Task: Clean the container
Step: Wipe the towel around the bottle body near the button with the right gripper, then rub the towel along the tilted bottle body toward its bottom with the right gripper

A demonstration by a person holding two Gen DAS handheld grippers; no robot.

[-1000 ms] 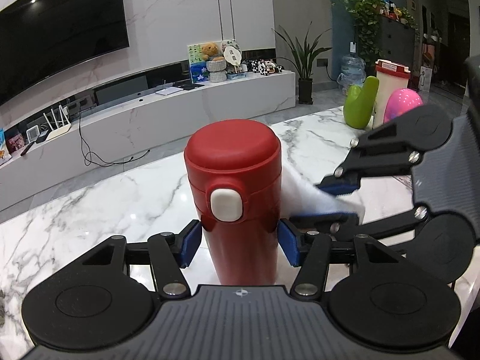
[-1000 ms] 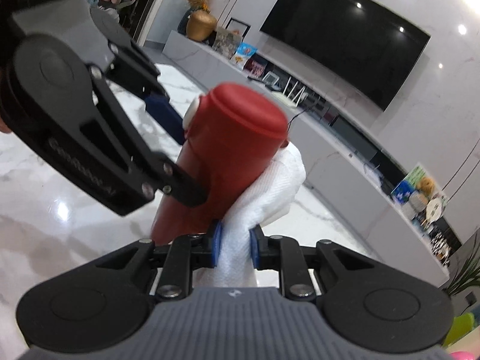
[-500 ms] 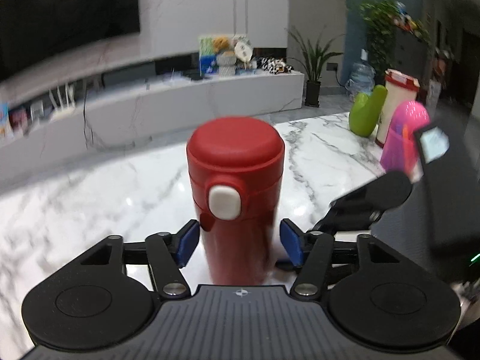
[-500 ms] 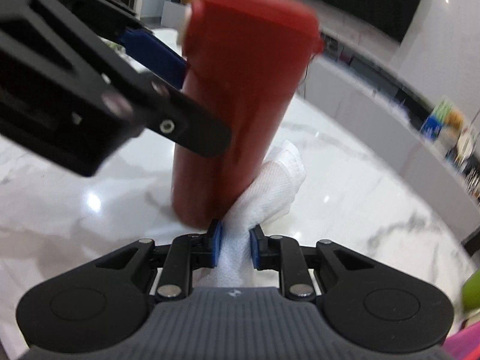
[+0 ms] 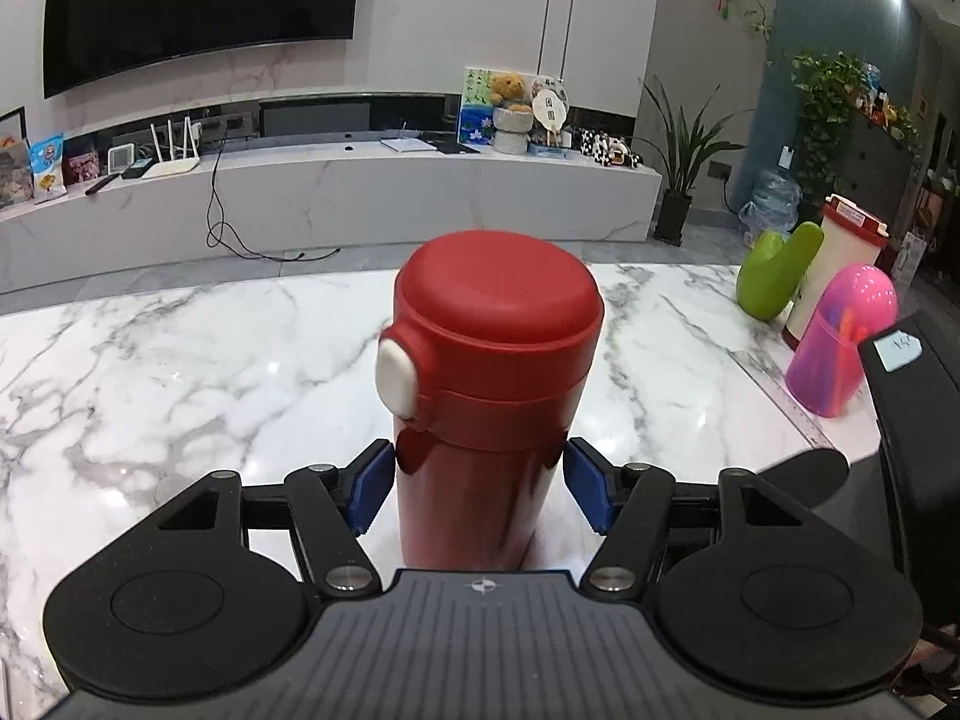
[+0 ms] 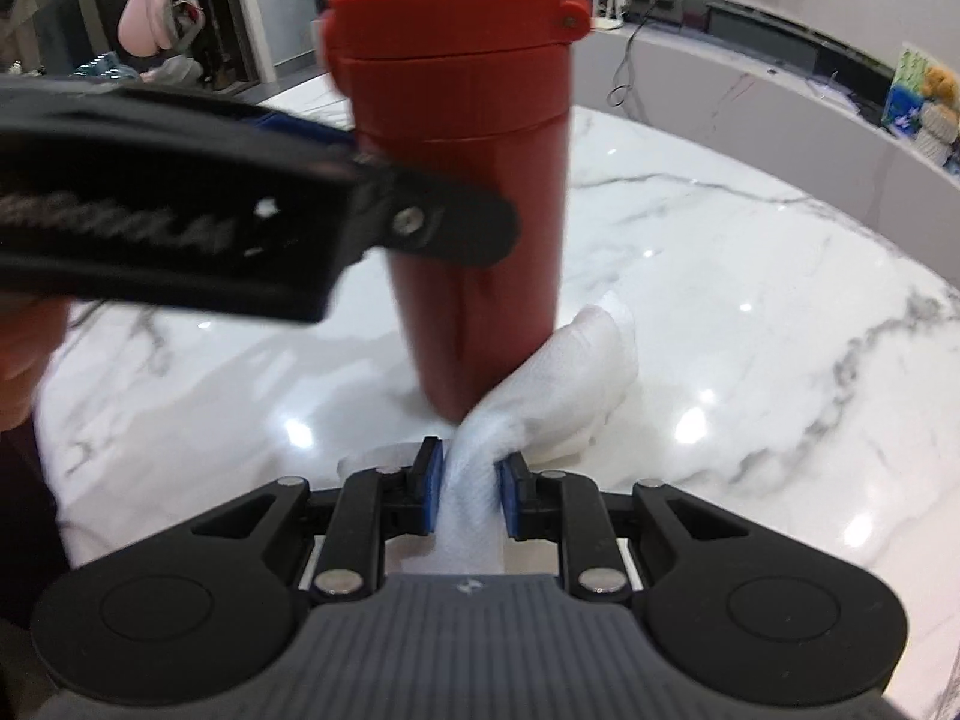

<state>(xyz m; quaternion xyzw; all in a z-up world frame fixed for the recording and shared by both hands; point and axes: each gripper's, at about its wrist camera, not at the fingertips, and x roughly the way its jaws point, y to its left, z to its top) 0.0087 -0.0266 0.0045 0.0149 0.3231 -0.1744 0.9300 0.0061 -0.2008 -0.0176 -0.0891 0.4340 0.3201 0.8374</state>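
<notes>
A red flask with a closed red lid and a white push button stands upright on the marble table. My left gripper is shut on the flask's body just below the lid. In the right wrist view the flask stands ahead with the left gripper's arm crossing in front. My right gripper is shut on a white cloth pressed against the flask's lower side near its base.
A pink container, a green object and a white jar with a red lid stand at the table's right edge. A TV cabinet runs along the far wall.
The cloth has slid from near the flask's upper side down to its base. The flask has turned, so its white button now faces left in the left wrist view.
</notes>
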